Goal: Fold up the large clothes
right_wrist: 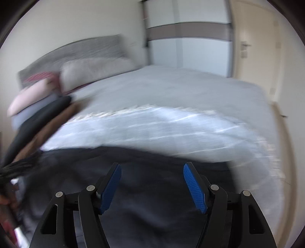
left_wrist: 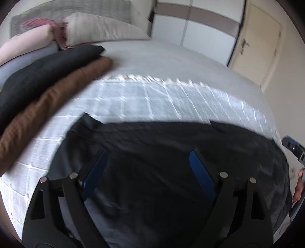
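Note:
A large dark navy garment [left_wrist: 152,145] lies spread flat on the near part of the bed, on a white checked cloth [left_wrist: 133,99]. My left gripper [left_wrist: 147,154] is open and empty, hovering just above the garment's middle. The garment also shows in the right wrist view [right_wrist: 152,190], blurred. My right gripper [right_wrist: 152,167] is open and empty above it. The right gripper's tip [left_wrist: 293,148] shows at the right edge of the left wrist view.
A folded black garment [left_wrist: 43,72] and a folded brown one [left_wrist: 53,103] lie stacked at the bed's left side. Pillows [left_wrist: 99,28] and a grey headboard [left_wrist: 76,11] are at the back. A wardrobe [left_wrist: 200,24] and a door [left_wrist: 257,47] stand beyond the bed.

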Demonstrator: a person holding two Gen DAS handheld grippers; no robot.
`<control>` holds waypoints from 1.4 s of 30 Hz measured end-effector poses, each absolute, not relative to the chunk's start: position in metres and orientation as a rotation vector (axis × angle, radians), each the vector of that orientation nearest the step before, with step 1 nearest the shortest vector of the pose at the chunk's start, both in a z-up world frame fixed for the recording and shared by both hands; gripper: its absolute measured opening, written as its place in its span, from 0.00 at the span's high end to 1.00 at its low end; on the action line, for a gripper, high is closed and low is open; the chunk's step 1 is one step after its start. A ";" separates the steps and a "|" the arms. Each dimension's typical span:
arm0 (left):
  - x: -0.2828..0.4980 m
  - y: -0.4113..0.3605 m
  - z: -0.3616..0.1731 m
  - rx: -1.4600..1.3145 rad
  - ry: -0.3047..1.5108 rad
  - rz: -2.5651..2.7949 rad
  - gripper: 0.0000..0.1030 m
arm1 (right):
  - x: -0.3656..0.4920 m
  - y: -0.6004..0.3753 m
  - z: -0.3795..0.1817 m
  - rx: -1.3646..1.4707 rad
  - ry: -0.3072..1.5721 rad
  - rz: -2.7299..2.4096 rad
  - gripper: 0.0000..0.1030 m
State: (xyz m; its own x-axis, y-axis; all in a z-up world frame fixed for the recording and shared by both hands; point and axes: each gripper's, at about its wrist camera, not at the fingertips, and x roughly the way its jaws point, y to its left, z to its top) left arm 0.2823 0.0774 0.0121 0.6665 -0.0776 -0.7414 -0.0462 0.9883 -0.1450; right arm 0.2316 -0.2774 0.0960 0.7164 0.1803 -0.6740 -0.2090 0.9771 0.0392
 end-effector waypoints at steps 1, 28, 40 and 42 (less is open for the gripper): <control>0.289 0.071 0.004 -0.124 0.877 -0.025 0.15 | 0.233 -0.268 0.090 -0.045 0.768 0.249 0.33; 0.303 0.235 -0.024 0.083 1.029 0.528 0.13 | 0.273 -0.421 0.053 -0.017 0.991 -0.352 0.33; 0.195 0.087 0.036 -0.020 0.866 0.027 0.13 | 0.163 -0.275 0.091 -0.048 0.891 0.096 0.33; 0.180 0.059 0.031 -0.028 0.868 -0.024 0.13 | 0.146 -0.247 0.083 -0.085 0.900 0.157 0.33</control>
State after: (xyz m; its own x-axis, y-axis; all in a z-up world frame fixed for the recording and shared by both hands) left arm 0.1797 0.0585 0.0311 0.6462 -0.0324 -0.7625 0.0097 0.9994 -0.0342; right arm 0.1457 -0.2473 0.0831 0.6110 0.1007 -0.7852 -0.1719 0.9851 -0.0074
